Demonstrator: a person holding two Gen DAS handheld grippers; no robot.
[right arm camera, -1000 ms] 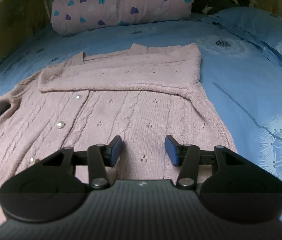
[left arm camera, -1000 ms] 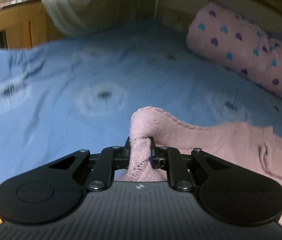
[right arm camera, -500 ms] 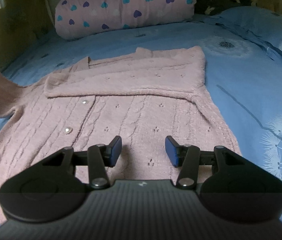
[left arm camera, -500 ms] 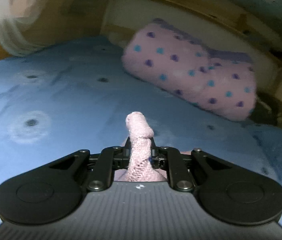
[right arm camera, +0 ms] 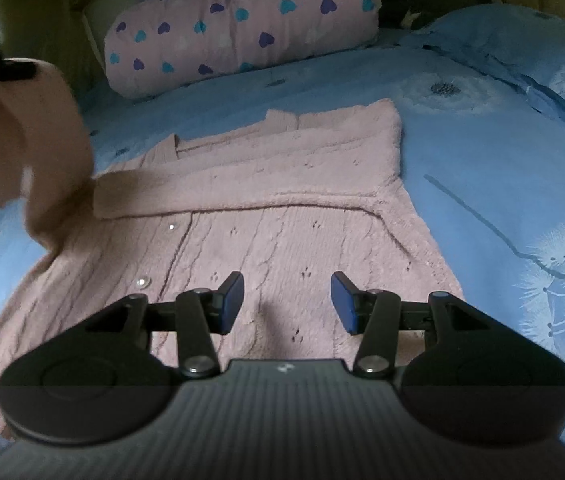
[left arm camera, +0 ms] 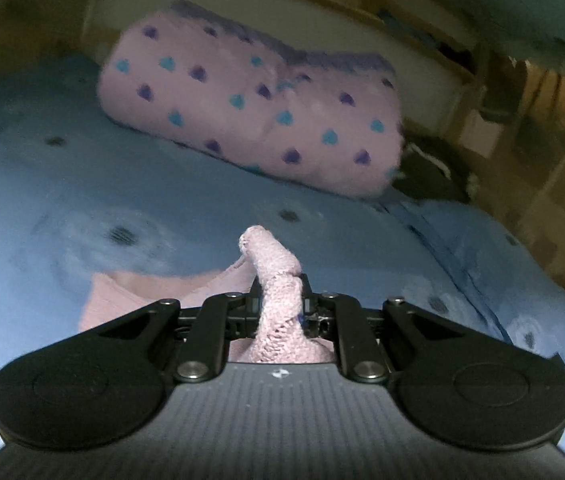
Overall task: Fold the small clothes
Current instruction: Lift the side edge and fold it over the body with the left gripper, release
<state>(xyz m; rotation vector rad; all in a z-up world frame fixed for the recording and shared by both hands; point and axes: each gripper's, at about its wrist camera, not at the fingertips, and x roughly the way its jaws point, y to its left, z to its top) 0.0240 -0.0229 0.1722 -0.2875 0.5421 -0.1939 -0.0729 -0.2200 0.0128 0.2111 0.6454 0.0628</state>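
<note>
On a bed spread with a blue dandelion-print sheet (right arm camera: pixel 482 152), a pink knitted cardigan (right arm camera: pixel 282 240) lies front up, its pearl buttons showing and one sleeve (right arm camera: pixel 250 184) already folded flat across the chest. At the garment's other side, the left gripper (left arm camera: pixel 280 300) is clamped tight on the cuff of the second sleeve (left arm camera: pixel 270 256), which hangs lifted in a loose, blurred loop at the left edge of the right-hand camera's view. The right gripper (right arm camera: pixel 285 304) hovers low over the cardigan's lower body, jaws apart and empty, touching nothing that can be made out. A pink bolster pillow (right arm camera: pixel 242 28) printed with blue and purple hearts rests at the head of the bed, well clear of the work.

The step in hand appears to be laying the second sleeve across the chest, over the first. To do it well, the cuff should travel level across the body so the fold falls along the shoulder line, then be lowered flat before the jaws release; letting go while the knit is raised would probably leave it bunched. The free gripper could pin the cardigan's body to stop the soft fabric dragging sideways with the pull.
</note>
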